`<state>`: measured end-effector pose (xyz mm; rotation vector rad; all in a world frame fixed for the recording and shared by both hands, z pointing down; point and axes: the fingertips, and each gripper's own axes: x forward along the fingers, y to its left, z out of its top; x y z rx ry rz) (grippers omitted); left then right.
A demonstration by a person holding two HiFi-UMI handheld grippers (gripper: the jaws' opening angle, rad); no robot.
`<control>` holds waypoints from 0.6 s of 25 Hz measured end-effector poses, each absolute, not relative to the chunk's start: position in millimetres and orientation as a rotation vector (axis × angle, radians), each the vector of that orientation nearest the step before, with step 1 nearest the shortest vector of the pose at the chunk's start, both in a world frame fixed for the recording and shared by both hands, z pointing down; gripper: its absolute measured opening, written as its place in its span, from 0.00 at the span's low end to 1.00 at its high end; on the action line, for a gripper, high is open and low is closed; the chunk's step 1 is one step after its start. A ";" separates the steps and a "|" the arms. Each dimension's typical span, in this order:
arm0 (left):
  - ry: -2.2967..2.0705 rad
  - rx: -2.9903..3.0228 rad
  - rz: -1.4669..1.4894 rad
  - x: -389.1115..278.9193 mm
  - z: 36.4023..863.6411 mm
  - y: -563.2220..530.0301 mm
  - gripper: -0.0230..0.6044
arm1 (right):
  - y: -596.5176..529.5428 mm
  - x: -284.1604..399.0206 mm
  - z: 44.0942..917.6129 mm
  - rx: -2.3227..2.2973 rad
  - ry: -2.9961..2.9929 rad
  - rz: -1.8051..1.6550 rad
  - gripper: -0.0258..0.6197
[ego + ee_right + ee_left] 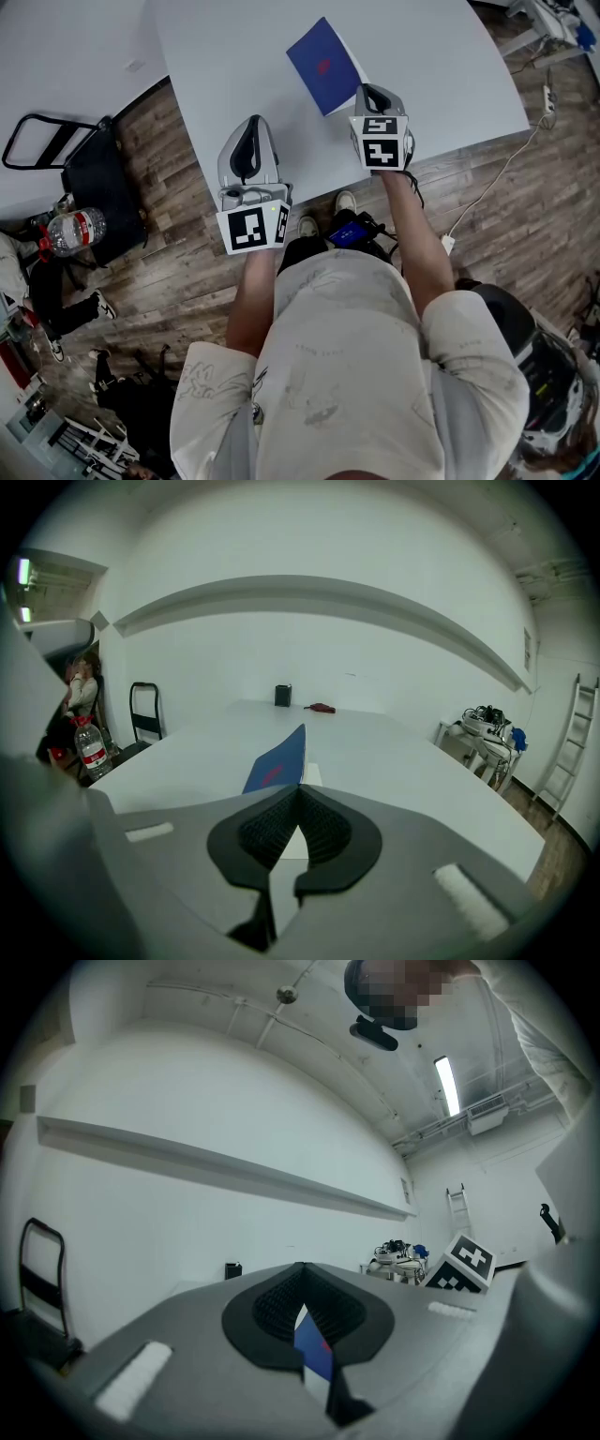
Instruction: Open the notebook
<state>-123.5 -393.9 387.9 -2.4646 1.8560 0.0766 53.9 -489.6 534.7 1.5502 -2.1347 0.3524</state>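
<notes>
A blue notebook (pixel 322 62) lies on the white table (pixel 234 56). My right gripper (pixel 367 90) is shut on the near corner of its cover. In the right gripper view the blue cover (pixel 279 759) rises tilted from the right gripper (pixel 300 791), and a white page (pixel 313 773) shows under it. My left gripper (pixel 251 124) hovers over the table's front edge, left of the notebook and apart from it. Its jaws meet with nothing between them. In the left gripper view a sliver of the blue notebook (pixel 315 1350) shows through the slot behind the left gripper (pixel 302 1269).
A small black box (pixel 283 695) and a red object (pixel 320 708) sit at the table's far end. On the wooden floor to the left stand a black folding cart (pixel 89 173) and a water bottle (pixel 75 228). A white cable (pixel 497 183) runs along the floor at right.
</notes>
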 end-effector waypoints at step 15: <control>1.877 -2.454 0.074 -127.0 384.5 -389.6 0.06 | -483.4 41.7 510.6 1.517 -2.174 0.268 0.05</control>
